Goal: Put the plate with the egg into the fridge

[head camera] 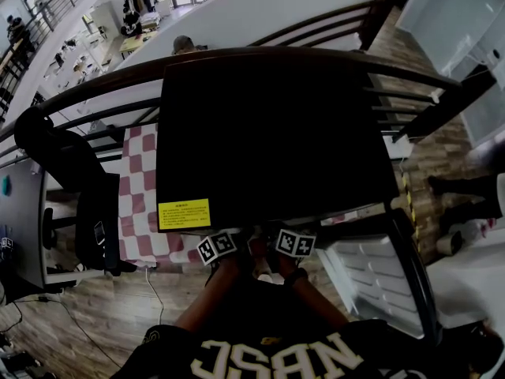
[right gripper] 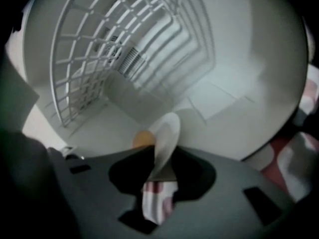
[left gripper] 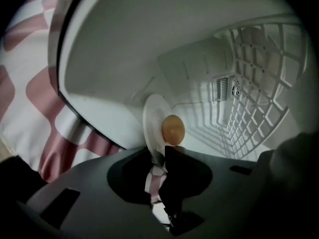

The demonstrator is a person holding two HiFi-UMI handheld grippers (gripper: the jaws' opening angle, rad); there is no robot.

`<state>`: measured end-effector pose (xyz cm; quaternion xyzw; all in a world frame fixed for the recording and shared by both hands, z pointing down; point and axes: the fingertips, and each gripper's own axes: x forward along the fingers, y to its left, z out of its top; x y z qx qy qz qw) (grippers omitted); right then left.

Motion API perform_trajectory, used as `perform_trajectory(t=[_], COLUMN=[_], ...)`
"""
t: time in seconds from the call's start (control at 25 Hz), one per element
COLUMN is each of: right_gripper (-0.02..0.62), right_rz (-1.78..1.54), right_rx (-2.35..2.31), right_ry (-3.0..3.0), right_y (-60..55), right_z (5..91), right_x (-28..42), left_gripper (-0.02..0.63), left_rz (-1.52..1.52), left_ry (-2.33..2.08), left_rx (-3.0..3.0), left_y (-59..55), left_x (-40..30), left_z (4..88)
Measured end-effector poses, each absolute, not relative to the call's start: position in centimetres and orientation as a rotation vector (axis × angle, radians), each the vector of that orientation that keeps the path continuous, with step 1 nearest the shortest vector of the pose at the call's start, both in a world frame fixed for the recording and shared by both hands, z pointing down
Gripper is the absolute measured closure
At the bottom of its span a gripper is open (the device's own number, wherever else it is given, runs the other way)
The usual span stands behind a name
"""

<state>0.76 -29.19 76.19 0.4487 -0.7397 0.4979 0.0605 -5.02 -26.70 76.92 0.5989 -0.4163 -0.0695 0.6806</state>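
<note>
Black fridge (head camera: 268, 140) top fills most of the head view, with a yellow label (head camera: 184, 213) near its 7 o'clock corner. It sits on a red and white checked cloth (head camera: 138, 196) that sticks out at 9 o'clock. The white door (head camera: 379, 267) hangs open at 4 o'clock, a dark railing (head camera: 95, 93) curves round behind at 12, and a black chair (head camera: 79, 188) stands off at 9. From up there the fridge top hides the inside completely, so only the marker cubes show, at 6 o'clock.

Inside it's all white walls, and a white wire rack (left gripper: 259, 98) sits at 2 o'clock of the plate (left gripper: 152, 121) in the left gripper view.

The left gripper (left gripper: 160, 176) has its jaws a little apart. The plate's rim runs between them, with a strip of checked cloth showing through the gap, so it looks let go rather than pinched. The right gripper (right gripper: 160, 176) is the same from the other side: jaws slightly parted, rim in between, loose.

The plate is plain white and thin-rimmed, in the mouth of the fridge. The egg (left gripper: 173, 129) on it is brown, smooth and whole. Can't tell if the plate is flat on the fridge floor.
</note>
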Motion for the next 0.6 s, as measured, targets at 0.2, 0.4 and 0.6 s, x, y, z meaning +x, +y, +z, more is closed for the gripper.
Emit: perform_trajectory(t=[0.2, 0.4, 0.6], right_gripper=[0.403, 0.256, 0.253], right_rz=[1.099, 0.891, 0.778], right_rx=[1.380, 1.358, 1.354], right_ry=[-2.281, -2.283, -2.312], right_y=[-29.8, -29.7, -29.2], right_z=[75.1, 74.9, 73.8], right_x=[0.6, 1.2, 2.0], left_gripper=[0.468, 0.450, 0.412], left_rz=[-0.045, 0.013, 0.145], left_ry=[-0.966, -0.987, -1.019], left_rx=[1.498, 1.548, 1.653], left_y=[-26.9, -26.2, -25.0], left_x=[-4.7, -5.1, -5.5], left_z=[75.8, 76.1, 76.6])
